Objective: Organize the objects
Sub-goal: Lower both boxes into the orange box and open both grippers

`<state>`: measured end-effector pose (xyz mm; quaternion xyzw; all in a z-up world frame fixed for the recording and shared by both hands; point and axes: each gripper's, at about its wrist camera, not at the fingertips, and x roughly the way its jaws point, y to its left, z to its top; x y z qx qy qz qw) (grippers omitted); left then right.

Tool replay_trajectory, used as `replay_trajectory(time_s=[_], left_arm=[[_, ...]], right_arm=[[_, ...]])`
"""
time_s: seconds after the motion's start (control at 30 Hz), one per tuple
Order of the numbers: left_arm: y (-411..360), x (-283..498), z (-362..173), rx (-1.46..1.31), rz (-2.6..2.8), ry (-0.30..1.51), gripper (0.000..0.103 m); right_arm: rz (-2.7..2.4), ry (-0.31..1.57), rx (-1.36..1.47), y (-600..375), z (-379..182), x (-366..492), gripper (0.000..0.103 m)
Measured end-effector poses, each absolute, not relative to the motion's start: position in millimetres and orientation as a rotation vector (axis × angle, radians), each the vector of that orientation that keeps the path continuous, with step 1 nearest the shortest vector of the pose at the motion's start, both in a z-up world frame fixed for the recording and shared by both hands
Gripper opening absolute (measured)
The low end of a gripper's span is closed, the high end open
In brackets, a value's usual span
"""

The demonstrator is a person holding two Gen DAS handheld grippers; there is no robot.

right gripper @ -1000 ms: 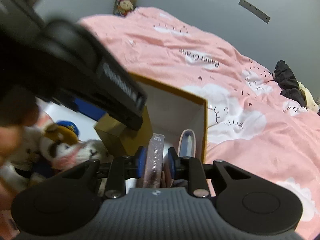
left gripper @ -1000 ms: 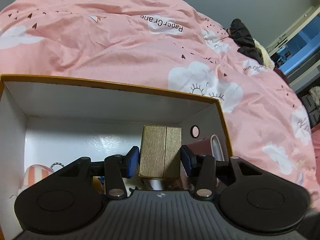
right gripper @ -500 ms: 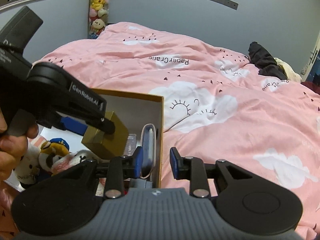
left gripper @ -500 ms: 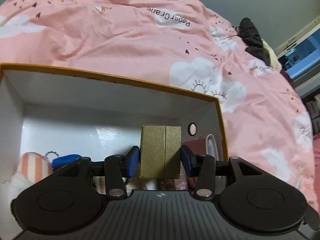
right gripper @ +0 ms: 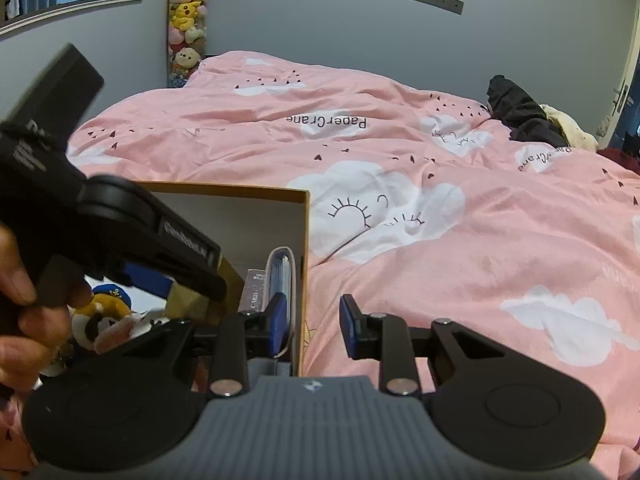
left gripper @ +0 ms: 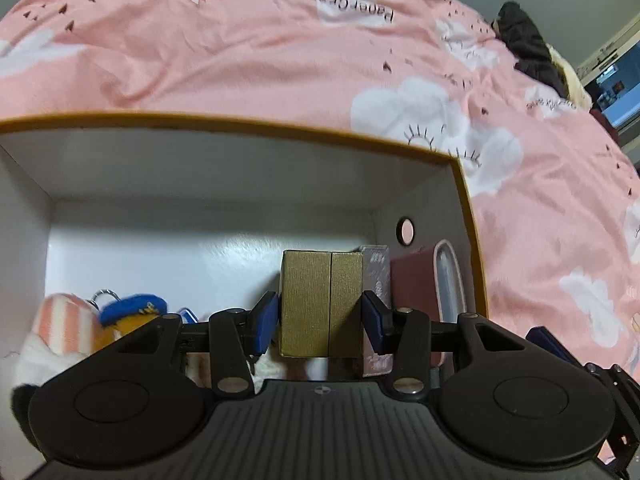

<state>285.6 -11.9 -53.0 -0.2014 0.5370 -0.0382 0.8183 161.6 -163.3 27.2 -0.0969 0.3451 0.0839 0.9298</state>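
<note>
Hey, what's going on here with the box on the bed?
A person is tidying small things into an open white cardboard box with an orange rim that sits on a pink cloud-print duvet. The left hand-held gripper is clamped on a small gold textured box and holds it inside the cardboard box, beside a slim silvery-pink carton and some plush toys. The right hand-held gripper is open and empty, at the box's right wall.

Left wrist view: close, steep downward look into orange-rimmed box (left gripper: 256, 122), pink bed (left gripper: 240, 60) beyond; right wrist view: shallower, from box's right side, looks across bed toward grey wall (right gripper: 320, 20); both share box (right gripper: 240, 189), gold carton (left gripper: 320, 304) (right gripper: 188, 300), bed; left hand-held gripper (right gripper: 188, 284) crosses right view.
</note>
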Motion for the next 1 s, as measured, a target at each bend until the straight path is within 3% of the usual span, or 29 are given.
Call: replay_trajectory(time_s=[0.53, 0.63, 0.93, 1.0], left_arm=[[-6.5, 281.3, -63.6, -0.56, -0.131, 1.186, 0.056], [-5.1, 276.4, -59.3, -0.533, -0.147, 1.18, 0.039], [-4.7, 227.1, -6.5, -0.358, -0.232, 1.0, 0.039], [-2.6, 211.4, 8.7, -0.328, -0.256, 0.953, 0.039]], right_arm=[[0.207, 0.736, -0.198, -157.5, 16.0, 159.8, 0.03], [0.212, 0.743, -0.196, -156.9, 15.1, 159.0, 0.03], [0.241, 0.743, -0.166, -157.0, 24.1, 147.3, 0.032], [0.263, 0.746, -0.13, -159.4, 27.7, 142.3, 0.037]])
